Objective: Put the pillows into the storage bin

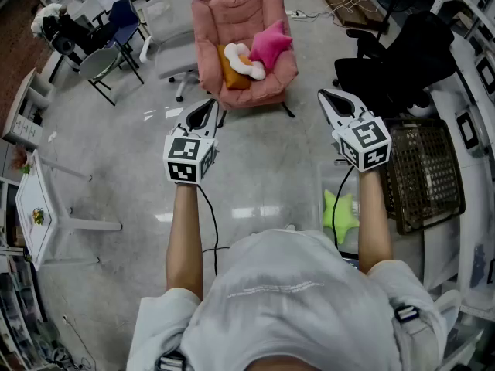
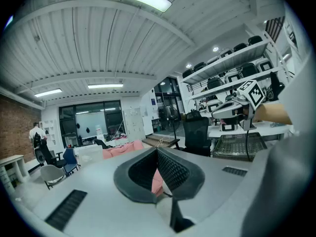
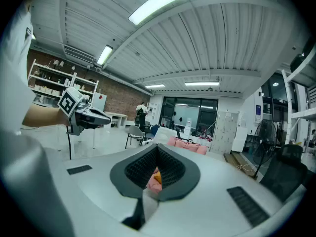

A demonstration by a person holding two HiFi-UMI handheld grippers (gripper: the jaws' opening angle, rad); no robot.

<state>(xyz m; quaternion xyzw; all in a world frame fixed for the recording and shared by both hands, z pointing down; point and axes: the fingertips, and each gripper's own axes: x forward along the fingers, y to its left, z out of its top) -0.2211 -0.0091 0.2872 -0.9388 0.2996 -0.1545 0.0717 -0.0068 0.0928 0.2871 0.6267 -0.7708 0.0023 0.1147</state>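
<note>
Pillows: a pink star pillow, a white pillow and an orange pillow are bunched on the seat of the pink armchair.
Handling: probably light, soft and squashy. Pinch deep on a star point or corner.
Storage bin: clear, on the floor, nearer than the armchair and to its right. It holds a green star pillow.
Left claw: closed on nothing, just short of the armchair's front.
Right claw: closed on nothing, off the armchair's right front corner.

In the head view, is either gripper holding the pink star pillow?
No, the pink star pillow lies untouched on the seat of the pink armchair.
</note>
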